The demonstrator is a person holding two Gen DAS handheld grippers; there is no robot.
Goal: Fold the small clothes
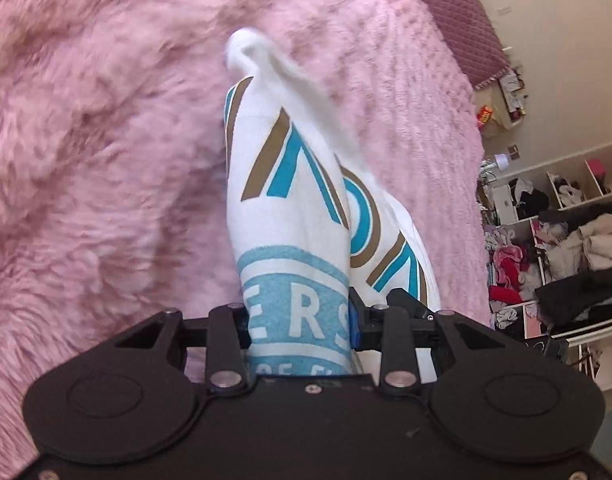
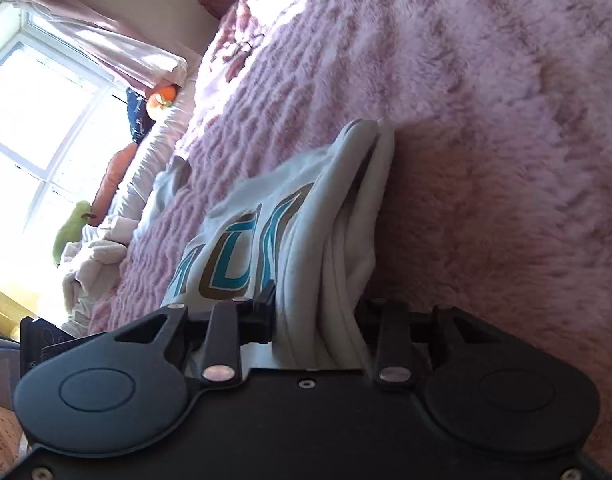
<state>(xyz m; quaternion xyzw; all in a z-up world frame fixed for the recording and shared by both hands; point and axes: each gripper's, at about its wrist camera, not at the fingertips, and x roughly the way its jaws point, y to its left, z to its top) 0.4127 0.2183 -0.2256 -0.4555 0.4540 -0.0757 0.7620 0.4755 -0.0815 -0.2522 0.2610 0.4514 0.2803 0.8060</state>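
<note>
Clamped in the left gripper (image 1: 300, 328), a bunched fold of a white garment (image 1: 282, 184) printed with teal and brown lettering and a pale blue badge; jaws drawn in partway, pressing the cloth from both sides. Rising away from those jaws, the garment held as a narrow, gathered column above a fluffy pink blanket (image 1: 106, 160), its far tip blurred and white. Pinched likewise in the right gripper (image 2: 316, 320), several stacked layers of the same white garment (image 2: 306, 220), jaws partly closed on the thick wad, teal and brown print showing on the left face. Draped from that grip, the cloth's loose part trailing onto the fluffy pink blanket (image 2: 486, 100) toward the bed's window side, the folded corner standing up just ahead of the gripper. Beyond the blanket's right edge in the left wrist view, white cubby shelves (image 1: 578, 184) stuffed with jumbled clothing in black, grey, red and pink. At the bed's far end, a quilted mauve headboard (image 1: 462, 20). Along the bed's far side in the right wrist view, a heap of pale cloth (image 2: 94, 264), a green soft toy (image 2: 72, 228), an orange one (image 2: 162, 98), then a bright window (image 2: 46, 132) under a pink curtain (image 2: 98, 44).
</note>
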